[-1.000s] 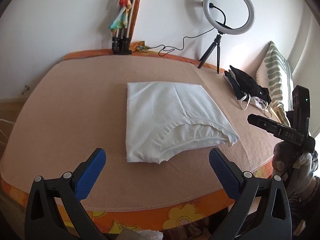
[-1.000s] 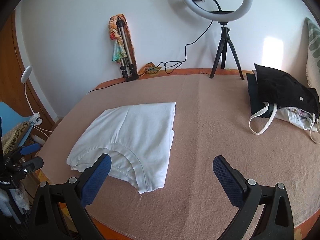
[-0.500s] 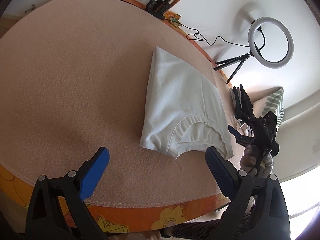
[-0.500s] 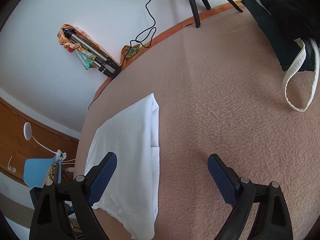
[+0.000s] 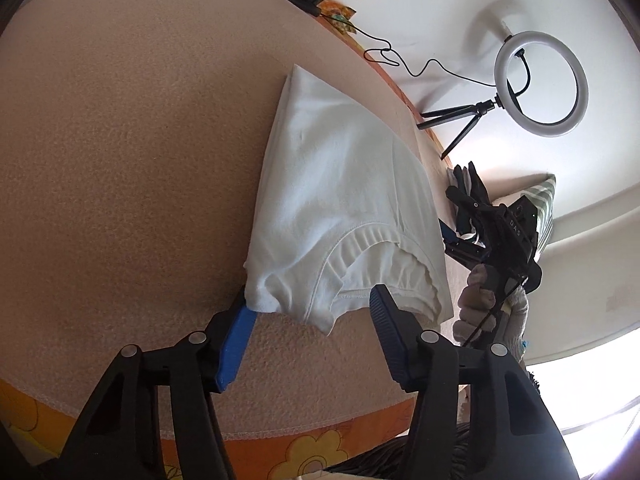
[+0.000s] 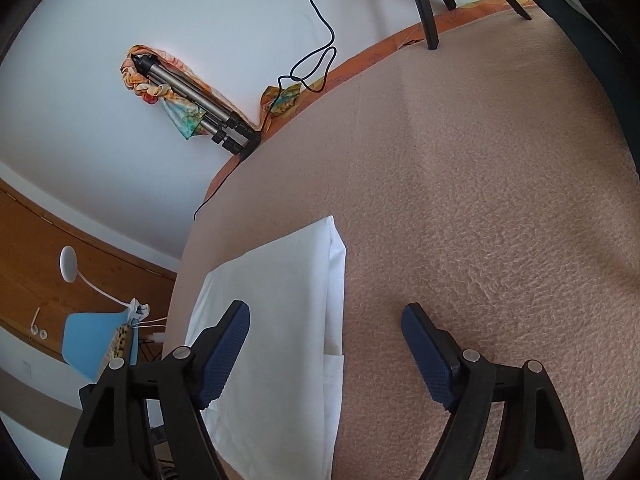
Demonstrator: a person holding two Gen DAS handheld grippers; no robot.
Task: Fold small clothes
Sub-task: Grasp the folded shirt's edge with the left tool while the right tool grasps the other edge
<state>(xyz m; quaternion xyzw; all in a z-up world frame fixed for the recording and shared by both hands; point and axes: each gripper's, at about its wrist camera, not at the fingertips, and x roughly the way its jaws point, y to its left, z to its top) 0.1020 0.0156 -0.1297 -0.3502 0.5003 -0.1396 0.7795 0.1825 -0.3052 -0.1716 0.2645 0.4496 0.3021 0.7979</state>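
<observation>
Down low, the left gripper point(image 5: 310, 322) has its jaws closing around the near collar corner of the folded white t-shirt point(image 5: 340, 200), whose cloth bunches against one blue pad. The right gripper point(image 6: 326, 344) has its jaws closing too, still apart, straddling the shirt's side edge. Its far tip is hidden by the shirt. Soft ribbed knit lies on a nubbly peach blanket point(image 6: 480, 200) covering the bed.

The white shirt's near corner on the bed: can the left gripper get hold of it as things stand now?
Probably yes. The left gripper already straddles the folded white shirt's near corner; its fingers are closing with the cloth between them. Nothing lies on that corner, and the right gripper works at the far edge.
</observation>
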